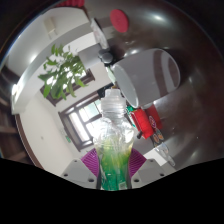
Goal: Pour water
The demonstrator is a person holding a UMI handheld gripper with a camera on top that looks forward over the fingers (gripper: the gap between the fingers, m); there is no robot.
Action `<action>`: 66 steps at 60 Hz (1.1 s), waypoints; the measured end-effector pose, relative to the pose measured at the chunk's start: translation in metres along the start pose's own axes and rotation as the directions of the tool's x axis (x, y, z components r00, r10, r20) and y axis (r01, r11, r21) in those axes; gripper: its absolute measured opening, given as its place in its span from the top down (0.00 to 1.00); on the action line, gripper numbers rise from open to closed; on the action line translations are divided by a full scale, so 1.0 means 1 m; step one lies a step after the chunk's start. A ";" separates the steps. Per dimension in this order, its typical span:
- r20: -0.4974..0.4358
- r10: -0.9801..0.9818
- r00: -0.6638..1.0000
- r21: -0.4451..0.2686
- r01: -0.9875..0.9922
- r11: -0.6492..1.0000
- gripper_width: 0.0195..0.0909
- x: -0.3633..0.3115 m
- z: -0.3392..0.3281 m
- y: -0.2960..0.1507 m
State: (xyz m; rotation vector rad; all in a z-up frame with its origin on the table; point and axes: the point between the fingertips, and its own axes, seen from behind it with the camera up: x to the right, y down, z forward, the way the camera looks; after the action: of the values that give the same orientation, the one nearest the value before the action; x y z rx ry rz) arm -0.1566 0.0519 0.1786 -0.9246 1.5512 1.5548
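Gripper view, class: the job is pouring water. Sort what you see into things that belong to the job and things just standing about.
Belongs to the job:
- clear plastic bottle with green label, held tilted between the fingers
- gripper, shut on the bottle
- large white cup, just beyond the bottle's mouth

Just standing about:
- green leafy plant
- red object beside the bottle
- round red item

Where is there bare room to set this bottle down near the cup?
The gripper holds the bottle. A pale bare patch lies right of the bottle, below the red object. Ahead it is crowded: the grey cup and red object stand close. Near the plant, I cannot tell.
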 end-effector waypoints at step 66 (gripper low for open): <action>-0.330 -0.808 -0.488 -0.293 0.867 -0.404 0.81 -0.066 0.005 -0.306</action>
State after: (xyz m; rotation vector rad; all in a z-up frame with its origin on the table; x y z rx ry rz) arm 0.1453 0.0541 0.0946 -1.8459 0.2877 -0.2904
